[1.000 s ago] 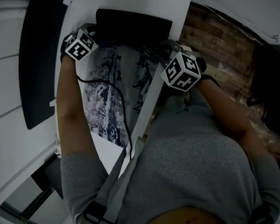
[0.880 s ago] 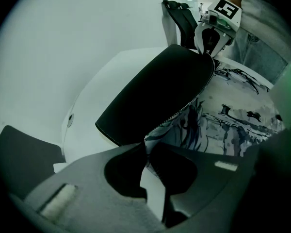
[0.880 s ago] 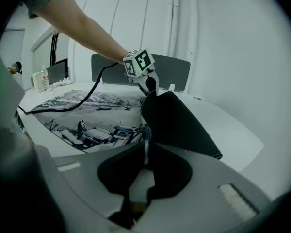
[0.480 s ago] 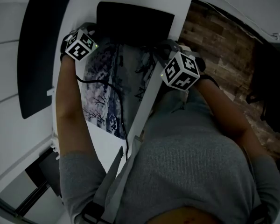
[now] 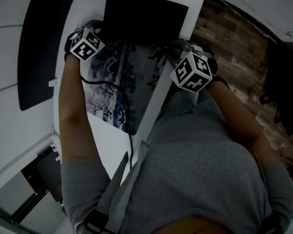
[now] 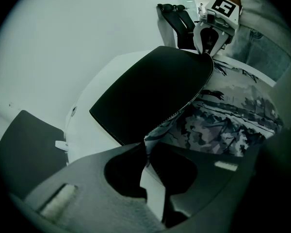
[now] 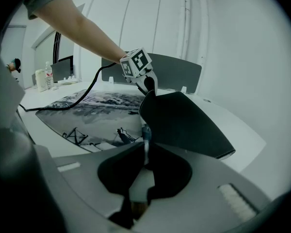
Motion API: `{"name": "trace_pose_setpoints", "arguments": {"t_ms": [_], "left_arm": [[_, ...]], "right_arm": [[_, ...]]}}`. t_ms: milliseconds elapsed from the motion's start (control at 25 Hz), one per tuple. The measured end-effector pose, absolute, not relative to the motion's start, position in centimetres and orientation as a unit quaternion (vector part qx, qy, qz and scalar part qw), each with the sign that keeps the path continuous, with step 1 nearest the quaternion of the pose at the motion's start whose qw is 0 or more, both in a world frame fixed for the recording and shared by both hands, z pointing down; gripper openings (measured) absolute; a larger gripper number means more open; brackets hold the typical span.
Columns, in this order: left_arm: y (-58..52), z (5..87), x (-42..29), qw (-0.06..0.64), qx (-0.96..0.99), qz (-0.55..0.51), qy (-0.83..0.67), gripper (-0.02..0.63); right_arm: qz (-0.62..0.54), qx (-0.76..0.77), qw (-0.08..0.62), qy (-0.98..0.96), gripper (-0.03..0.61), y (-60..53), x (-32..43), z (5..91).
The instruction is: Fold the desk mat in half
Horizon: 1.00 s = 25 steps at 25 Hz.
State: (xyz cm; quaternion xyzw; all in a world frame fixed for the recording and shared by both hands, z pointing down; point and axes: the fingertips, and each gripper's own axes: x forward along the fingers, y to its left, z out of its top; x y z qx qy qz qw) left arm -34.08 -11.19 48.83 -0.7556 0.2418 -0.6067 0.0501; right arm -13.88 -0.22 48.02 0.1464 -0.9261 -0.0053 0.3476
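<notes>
We have both claws nipped narrow on the desk mat [image 5: 118, 84]. The left gripper [image 6: 148, 154] pinches one corner and the right gripper [image 7: 145, 152] the other corner of the same short edge. That end is raised off the desk [image 5: 110, 145] and its black underside shows. The rest lies flat, printed side up, along the desk's edge nearest us, with a black cable [image 5: 131, 150] trailing across it.
</notes>
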Motion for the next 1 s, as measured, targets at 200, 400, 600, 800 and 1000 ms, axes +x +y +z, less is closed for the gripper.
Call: {"name": "trace_pose_setpoints", "arguments": {"t_ms": [200, 400, 600, 800, 1000], "left_arm": [[-8.9, 48.8, -34.9, 0.049, -0.756, -0.605, 0.244, 0.032], [-7.0, 48.8, -35.6, 0.047, -0.758, -0.600, 0.251, 0.032], [-5.4, 48.7, -36.2, 0.041, -0.756, -0.600, 0.259, 0.032], [-3.5, 48.8, -36.7, 0.027, -0.750, -0.603, 0.271, 0.032], [-2.2, 49.0, -37.6, 0.012, -0.739, -0.604, 0.298, 0.032]], "right_arm": [[-0.007, 0.144, 0.350, -0.926, 0.025, 1.9, -14.6, 47.9], [-0.004, 0.138, 0.351, -0.926, 0.025, 4.0, -15.4, 48.0], [0.010, 0.119, 0.346, -0.931, 0.026, 5.6, -15.9, 47.8], [0.022, 0.094, 0.342, -0.935, 0.026, 7.5, -16.3, 47.8], [0.032, 0.072, 0.335, -0.939, 0.028, 8.7, -16.9, 47.8]]}}
